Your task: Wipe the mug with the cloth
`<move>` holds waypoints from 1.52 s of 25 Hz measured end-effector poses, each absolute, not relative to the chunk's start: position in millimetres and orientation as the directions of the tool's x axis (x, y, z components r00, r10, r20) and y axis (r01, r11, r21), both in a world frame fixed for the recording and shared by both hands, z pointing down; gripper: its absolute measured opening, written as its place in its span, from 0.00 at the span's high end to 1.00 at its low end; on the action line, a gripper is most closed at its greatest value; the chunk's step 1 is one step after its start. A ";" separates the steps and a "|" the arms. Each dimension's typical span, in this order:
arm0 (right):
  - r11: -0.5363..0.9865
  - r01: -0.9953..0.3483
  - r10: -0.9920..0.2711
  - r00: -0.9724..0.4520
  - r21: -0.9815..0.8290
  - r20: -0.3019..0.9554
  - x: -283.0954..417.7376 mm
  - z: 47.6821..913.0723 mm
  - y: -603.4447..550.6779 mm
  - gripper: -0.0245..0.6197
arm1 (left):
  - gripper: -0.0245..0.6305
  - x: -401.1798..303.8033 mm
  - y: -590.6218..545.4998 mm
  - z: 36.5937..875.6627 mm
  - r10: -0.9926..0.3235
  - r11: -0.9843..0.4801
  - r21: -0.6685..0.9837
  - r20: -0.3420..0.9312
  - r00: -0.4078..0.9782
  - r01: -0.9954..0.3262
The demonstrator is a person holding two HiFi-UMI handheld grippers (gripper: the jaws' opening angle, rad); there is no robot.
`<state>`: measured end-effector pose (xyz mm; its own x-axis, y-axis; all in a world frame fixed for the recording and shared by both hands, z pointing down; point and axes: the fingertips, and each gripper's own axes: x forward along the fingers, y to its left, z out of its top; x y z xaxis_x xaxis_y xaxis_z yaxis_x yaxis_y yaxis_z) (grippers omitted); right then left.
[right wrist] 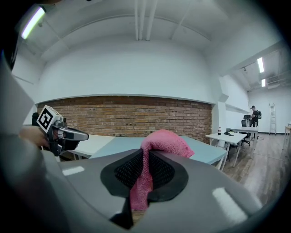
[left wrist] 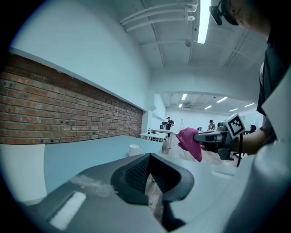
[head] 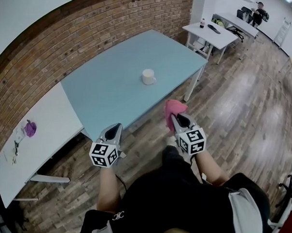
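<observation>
A white mug (head: pixel 148 76) stands upright near the middle of the light blue table (head: pixel 115 86); in the left gripper view the mug (left wrist: pixel 134 149) shows small and far off. My right gripper (head: pixel 177 118) is shut on a pink cloth (head: pixel 173 109), held off the table's near edge, over the floor. The cloth (right wrist: pixel 157 154) bunches above the jaws and hangs down between them. My left gripper (head: pixel 114 131) is shut with nothing in it, also short of the table edge. Both grippers are well apart from the mug.
A white table (head: pixel 35 133) with a purple object (head: pixel 30 128) adjoins the blue one on the left. A brick wall (head: pixel 84 34) runs behind. Another white table (head: pixel 212 34) stands at the back right, a person (head: pixel 257 13) beyond it. Wood floor (head: pixel 242 114) lies to the right.
</observation>
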<state>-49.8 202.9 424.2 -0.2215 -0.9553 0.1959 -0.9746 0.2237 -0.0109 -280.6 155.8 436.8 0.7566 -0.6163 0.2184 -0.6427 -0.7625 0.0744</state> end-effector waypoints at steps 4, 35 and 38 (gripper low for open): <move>0.245 -0.970 -0.948 -0.240 -0.004 0.209 -20.2 434.9 142.7 0.90 | 0.95 -255.7 95.4 442.3 -0.643 -0.739 0.073 0.221 0.734 -0.670; 0.698 -0.711 -0.600 -0.645 -0.085 0.473 69.6 526.2 -82.3 0.90 | 0.95 -45.9 -66.9 527.6 -0.643 -0.619 0.184 0.441 0.626 -0.764; 0.723 -0.685 -0.562 -0.658 -0.088 0.501 71.0 537.9 -93.2 0.90 | 0.93 -29.8 -70.0 540.2 -0.629 -0.607 0.237 0.440 0.640 -0.759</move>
<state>71.0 -93.2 537.9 -0.6576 -0.5623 0.5014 -0.6854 0.7228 -0.0883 -29.8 -70.0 540.2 0.6404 -0.6292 0.4404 -0.7589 -0.6067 0.2366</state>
